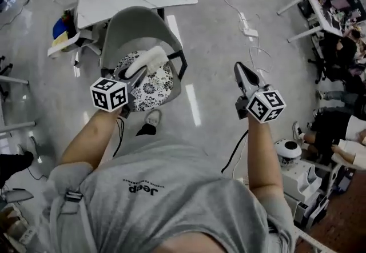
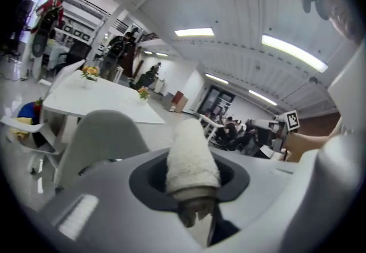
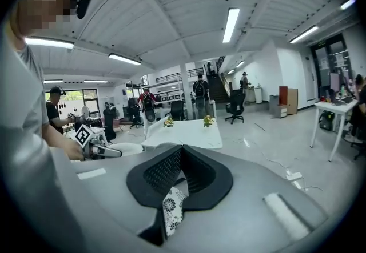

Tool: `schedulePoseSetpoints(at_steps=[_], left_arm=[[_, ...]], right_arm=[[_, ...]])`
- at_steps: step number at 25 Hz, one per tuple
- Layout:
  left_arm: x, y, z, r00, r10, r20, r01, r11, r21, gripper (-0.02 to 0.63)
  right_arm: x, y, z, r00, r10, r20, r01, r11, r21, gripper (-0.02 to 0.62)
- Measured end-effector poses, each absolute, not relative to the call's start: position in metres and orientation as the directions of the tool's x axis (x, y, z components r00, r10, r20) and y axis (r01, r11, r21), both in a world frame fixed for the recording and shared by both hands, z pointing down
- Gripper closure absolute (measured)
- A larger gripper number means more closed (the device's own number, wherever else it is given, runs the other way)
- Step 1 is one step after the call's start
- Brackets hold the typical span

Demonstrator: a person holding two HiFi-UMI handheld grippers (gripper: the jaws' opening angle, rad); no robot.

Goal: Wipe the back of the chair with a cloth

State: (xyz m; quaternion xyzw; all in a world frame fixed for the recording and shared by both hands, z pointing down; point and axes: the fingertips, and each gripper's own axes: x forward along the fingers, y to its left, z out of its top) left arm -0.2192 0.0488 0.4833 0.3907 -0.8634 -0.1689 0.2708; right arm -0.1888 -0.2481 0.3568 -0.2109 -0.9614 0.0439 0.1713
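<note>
**Approach to the chair back.** Your left gripper (image 1: 136, 73) is clenched on a rolled white cloth (image 1: 147, 61), whose free end juts ahead of the jaws above the patterned cushion (image 1: 157, 89). The grey chair back (image 1: 134, 23) rises just beyond the cloth's tip and is not yet touched. Your right gripper (image 1: 242, 70), jaws pressed together on nothing, hangs well off to the right. Carry the cloth forward until its side lies flat on the shell, then stroke along the curve, gripping firmly so the roll cannot slip.

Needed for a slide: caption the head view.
Seen from above, the left hand-held gripper holds a white cloth over the grey chair; the right hand-held gripper carries nothing.
</note>
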Motion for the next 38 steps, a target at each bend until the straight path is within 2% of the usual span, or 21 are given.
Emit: schedulePoseSetpoints(at_steps=[7, 12, 15, 18, 26, 38], left_arm=[[-0.345, 0.206, 0.549, -0.756, -0.496, 0.427, -0.27, 0.83, 0.488, 0.448], [-0.389, 0.285, 0.593, -0.825, -0.285, 0.488, -0.042, 0.892, 0.45, 0.448], [-0.411, 0.296, 0.627, -0.823, -0.207, 0.528, 0.044, 0.905, 0.423, 0.448], [-0.431, 0.275, 0.654, -0.804, -0.207, 0.558, 0.037, 0.918, 0.395, 0.448], [-0.49, 0.21, 0.687, -0.775, -0.267, 0.573, -0.083, 0.941, 0.327, 0.448], [-0.514, 0.167, 0.691, -0.726, -0.299, 0.62, -0.199, 0.953, 0.227, 0.449]], right_arm=[[-0.357, -0.154, 0.413, -0.78, 0.521, 0.346, 0.486, 0.853, -0.188, 0.591], [-0.418, -0.106, 0.461, -0.737, 0.544, 0.4, 0.501, 0.838, -0.216, 0.591], [-0.439, -0.09, 0.491, -0.712, 0.543, 0.445, 0.501, 0.837, -0.221, 0.591], [-0.448, -0.081, 0.514, -0.692, 0.544, 0.474, 0.499, 0.835, -0.231, 0.591], [-0.455, -0.089, 0.552, -0.669, 0.533, 0.518, 0.481, 0.842, -0.245, 0.591], [-0.46, -0.125, 0.567, -0.688, 0.5, 0.527, 0.427, 0.865, -0.264, 0.591]])
